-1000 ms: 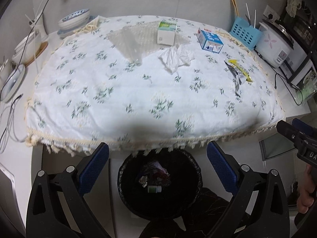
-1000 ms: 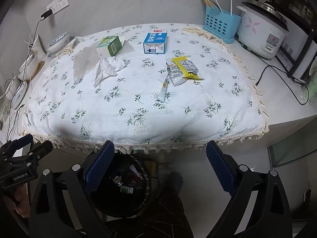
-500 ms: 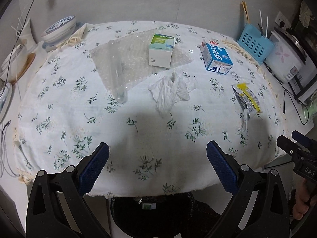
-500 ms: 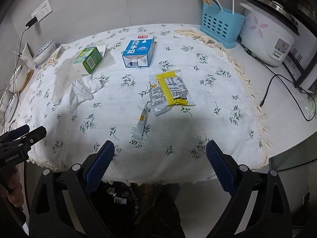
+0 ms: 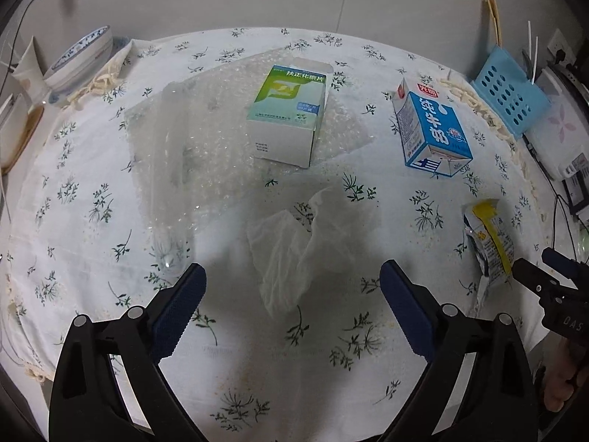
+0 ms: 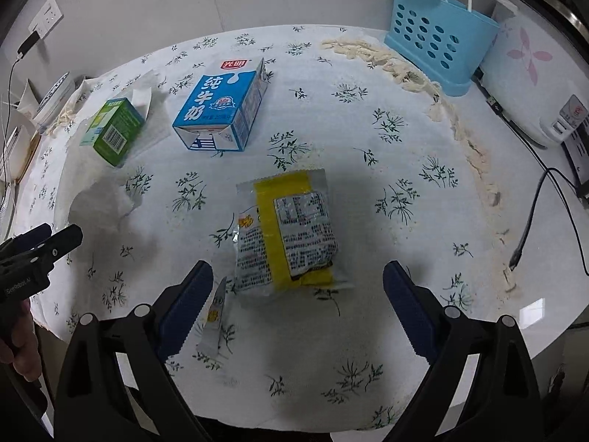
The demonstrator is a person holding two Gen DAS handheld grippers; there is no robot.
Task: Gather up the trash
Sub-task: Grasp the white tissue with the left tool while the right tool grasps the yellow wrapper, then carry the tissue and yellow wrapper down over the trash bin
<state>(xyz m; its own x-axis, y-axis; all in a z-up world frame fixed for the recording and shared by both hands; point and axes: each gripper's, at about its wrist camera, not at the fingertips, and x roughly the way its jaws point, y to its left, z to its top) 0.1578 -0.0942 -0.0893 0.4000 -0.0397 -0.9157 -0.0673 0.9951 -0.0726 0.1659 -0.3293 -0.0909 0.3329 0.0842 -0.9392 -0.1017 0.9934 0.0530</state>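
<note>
- Progress: none of the table's litter is in hand yet; 6 pieces lie on the floral tablecloth (image 5: 92, 169). No bin is in view, so what has been binned cannot be told.
- Left gripper (image 5: 292, 287): jaws spread wide, empty, poised over the crumpled tissue (image 5: 294, 246). Thin, soft, creased white paper.
- Right gripper (image 6: 298, 287): jaws spread wide, empty, poised over the snack wrapper (image 6: 287, 235). Flat foil-like pouch, silver with a yellow band and printed text, wrinkled.
- Torn strip (image 6: 215, 313): small sliver of wrapper, beside the right gripper's left finger.
- Milk carton (image 6: 221, 107): blue and white card, lying on its side, well beyond the wrapper.
- Green box (image 5: 289, 114): rigid card, flap open, resting on the bubble wrap.
- Bubble wrap (image 5: 191, 154): clear, dimpled sheet, partly rolled at its left edge.
- Judged next: tissue and wrapper first; cartons and bubble wrap remain.
</note>
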